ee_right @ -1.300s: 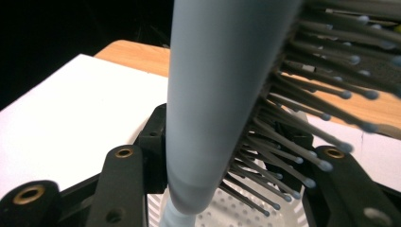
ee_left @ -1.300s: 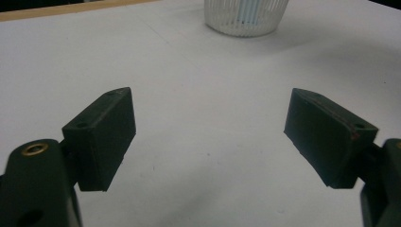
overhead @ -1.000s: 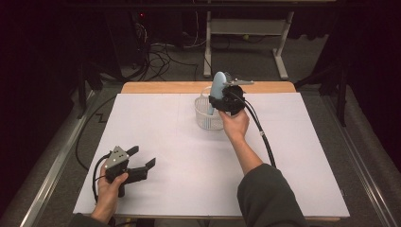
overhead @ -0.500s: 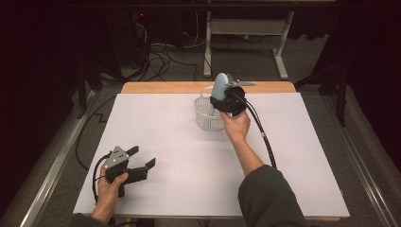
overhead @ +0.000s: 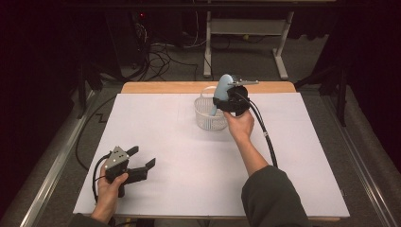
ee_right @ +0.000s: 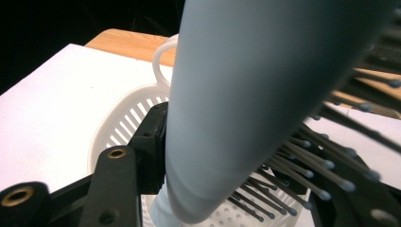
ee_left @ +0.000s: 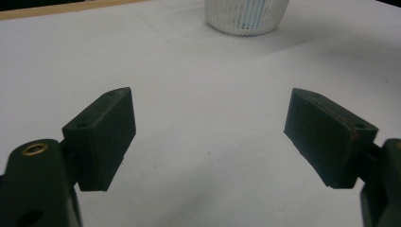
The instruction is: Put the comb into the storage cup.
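A light blue hairbrush [overhead: 222,86] stands almost upright with my right gripper [overhead: 220,100] shut on it. Its narrow end dips into a white slotted basket [overhead: 207,121] at the far middle of the table. In the right gripper view the brush [ee_right: 246,94] runs up between the jaws of the right gripper [ee_right: 236,161], its dark bristles [ee_right: 302,161] pointing right, with the basket [ee_right: 118,132] below. My left gripper [overhead: 143,157] rests near the table's front left corner, open and holding nothing. The left gripper view shows that gripper [ee_left: 208,123] with bare white surface between its jaws and the basket [ee_left: 246,16] far ahead.
A white sheet [overhead: 165,142] covers the table, with a wooden strip [overhead: 161,87] showing at the far edge. The right gripper's black cable [overhead: 265,137] trails along the forearm. Beyond the table lie floor cables [overhead: 161,52] and a metal stand [overhead: 246,28].
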Available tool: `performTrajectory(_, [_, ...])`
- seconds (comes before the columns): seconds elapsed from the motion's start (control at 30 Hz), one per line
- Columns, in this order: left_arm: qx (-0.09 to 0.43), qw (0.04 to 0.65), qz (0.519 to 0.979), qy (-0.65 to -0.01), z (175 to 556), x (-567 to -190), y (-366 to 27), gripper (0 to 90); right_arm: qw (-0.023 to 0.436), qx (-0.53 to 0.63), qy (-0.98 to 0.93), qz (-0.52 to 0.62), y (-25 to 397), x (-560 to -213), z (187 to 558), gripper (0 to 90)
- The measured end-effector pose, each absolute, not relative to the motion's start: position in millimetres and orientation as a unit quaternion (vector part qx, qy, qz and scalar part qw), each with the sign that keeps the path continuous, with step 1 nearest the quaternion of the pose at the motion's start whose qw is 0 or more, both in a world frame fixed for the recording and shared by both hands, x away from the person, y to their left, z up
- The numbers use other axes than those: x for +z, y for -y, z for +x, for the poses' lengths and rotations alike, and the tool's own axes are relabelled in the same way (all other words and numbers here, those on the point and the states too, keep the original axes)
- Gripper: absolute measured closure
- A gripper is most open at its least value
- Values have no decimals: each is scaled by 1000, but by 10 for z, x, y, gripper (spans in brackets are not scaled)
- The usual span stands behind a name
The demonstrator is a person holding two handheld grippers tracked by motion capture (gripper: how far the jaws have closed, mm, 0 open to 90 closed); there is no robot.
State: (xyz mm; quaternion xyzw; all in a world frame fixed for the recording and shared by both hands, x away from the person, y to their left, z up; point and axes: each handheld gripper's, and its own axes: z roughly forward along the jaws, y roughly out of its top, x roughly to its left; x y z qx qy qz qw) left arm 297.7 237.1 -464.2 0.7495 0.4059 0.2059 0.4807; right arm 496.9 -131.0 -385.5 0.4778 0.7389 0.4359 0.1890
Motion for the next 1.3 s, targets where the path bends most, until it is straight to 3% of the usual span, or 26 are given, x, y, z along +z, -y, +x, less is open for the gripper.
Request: performTrajectory(1.3, [205,478,750,-408,2981,-4651,-2374,182,190,403,-756,480,1462,-3816,4993,349])
